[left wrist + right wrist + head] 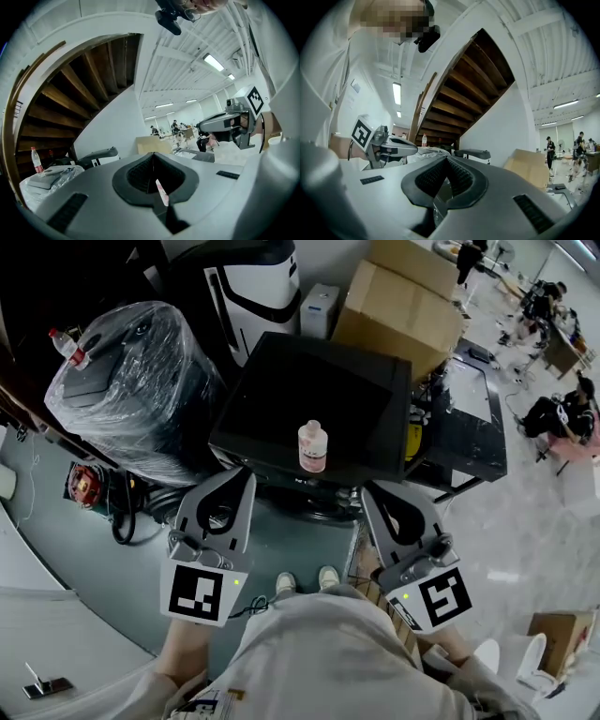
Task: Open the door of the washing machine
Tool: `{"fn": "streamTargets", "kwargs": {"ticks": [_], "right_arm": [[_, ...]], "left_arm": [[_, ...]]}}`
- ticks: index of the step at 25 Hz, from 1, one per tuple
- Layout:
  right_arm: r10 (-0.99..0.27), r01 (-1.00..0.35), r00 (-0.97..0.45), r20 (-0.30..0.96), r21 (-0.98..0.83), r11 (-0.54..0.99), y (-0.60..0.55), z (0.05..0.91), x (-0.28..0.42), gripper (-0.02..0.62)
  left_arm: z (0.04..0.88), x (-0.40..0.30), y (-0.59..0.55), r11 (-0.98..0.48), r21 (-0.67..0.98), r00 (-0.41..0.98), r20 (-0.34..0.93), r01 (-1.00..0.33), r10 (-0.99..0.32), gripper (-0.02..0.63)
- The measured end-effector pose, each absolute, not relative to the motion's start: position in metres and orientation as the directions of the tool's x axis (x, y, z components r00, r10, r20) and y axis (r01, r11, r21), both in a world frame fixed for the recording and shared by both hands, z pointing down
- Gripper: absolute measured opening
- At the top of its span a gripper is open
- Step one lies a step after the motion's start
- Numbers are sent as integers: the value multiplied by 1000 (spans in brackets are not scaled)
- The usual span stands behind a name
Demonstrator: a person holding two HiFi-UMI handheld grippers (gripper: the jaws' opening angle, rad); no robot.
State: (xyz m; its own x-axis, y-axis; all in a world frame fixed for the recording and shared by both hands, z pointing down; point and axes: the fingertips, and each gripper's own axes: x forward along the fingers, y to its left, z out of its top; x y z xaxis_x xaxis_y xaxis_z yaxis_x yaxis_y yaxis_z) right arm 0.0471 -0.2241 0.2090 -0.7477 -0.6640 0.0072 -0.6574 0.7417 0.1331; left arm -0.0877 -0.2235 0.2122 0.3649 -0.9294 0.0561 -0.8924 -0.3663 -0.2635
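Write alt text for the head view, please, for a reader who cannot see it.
Seen from above, a person holds a left gripper and a right gripper, both shut and empty, before a black washing machine with a small bottle on top. A plastic-wrapped bundle stands at its left, a cardboard box behind it.

Black, boxy washing machine (309,404) standing upright on the floor (281,549) just ahead, seen from above with flat dark top showing, door on the near front face not discernible beneath the top's edge.
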Motion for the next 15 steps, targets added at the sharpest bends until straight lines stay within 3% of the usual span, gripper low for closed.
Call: {"fn": "streamTargets", "kwargs": {"ticks": [15], "right_arm": [[-725, -719, -689, -5, 126, 683, -224, 202, 76, 28]], "left_arm": [[209, -70, -219, -414, -224, 413, 54, -882, -909, 21]]}}
